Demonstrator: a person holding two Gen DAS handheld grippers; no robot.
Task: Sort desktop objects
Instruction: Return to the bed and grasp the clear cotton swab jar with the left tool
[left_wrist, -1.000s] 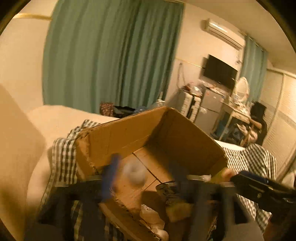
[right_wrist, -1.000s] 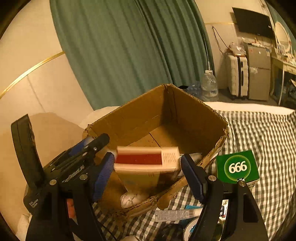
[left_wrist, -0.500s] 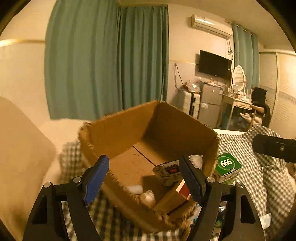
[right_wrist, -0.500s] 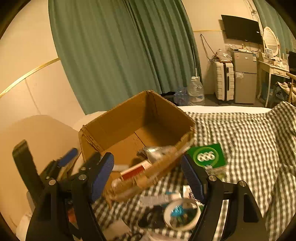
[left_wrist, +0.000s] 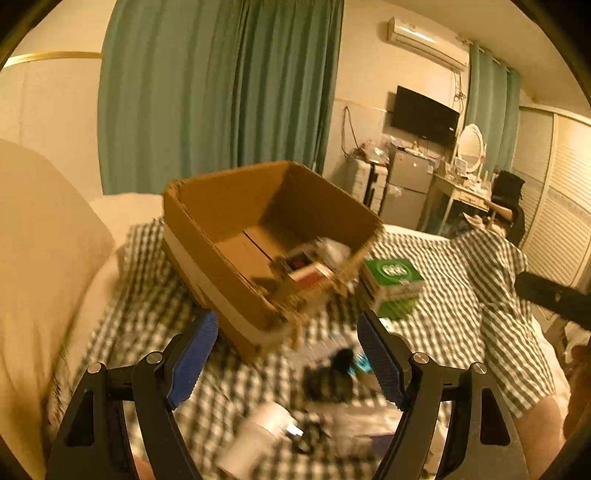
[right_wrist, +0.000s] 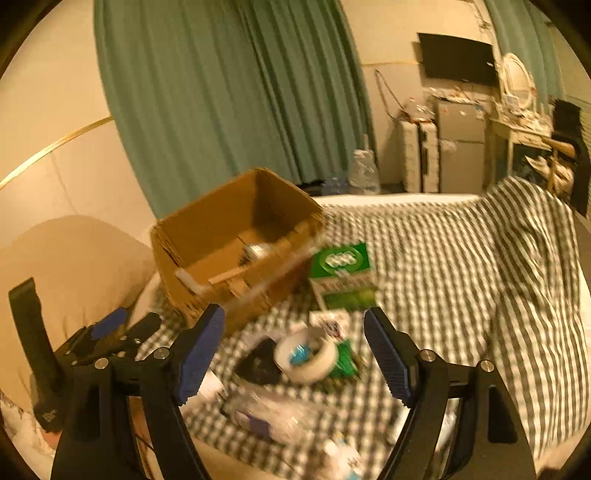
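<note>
An open cardboard box (left_wrist: 229, 280) (right_wrist: 177, 254) sits on the checked cloth and holds a red-and-white carton (left_wrist: 308, 275) and other small items. A green "666" box (left_wrist: 393, 282) (right_wrist: 341, 275) stands right of it. A tape roll (right_wrist: 306, 354), a black object (left_wrist: 332, 376) (right_wrist: 260, 363), a white bottle (left_wrist: 258, 439) and a clear packet (right_wrist: 280, 417) lie in front. My left gripper (left_wrist: 286, 362) is open and empty, back from the box. My right gripper (right_wrist: 295, 354) is open and empty above the tape roll. The left gripper also shows at the left of the right wrist view (right_wrist: 110, 332).
A beige cushion (left_wrist: 40, 266) rises at the left. The checked cloth (right_wrist: 461, 280) covers the bed to the right. Green curtains, a TV, a fridge and a cluttered dresser stand far behind. The view is blurred by motion.
Both grippers have pulled back and up from the box. The right gripper let go of the red-and-white carton, which now lies in the box. Loose items in front have come into view.
</note>
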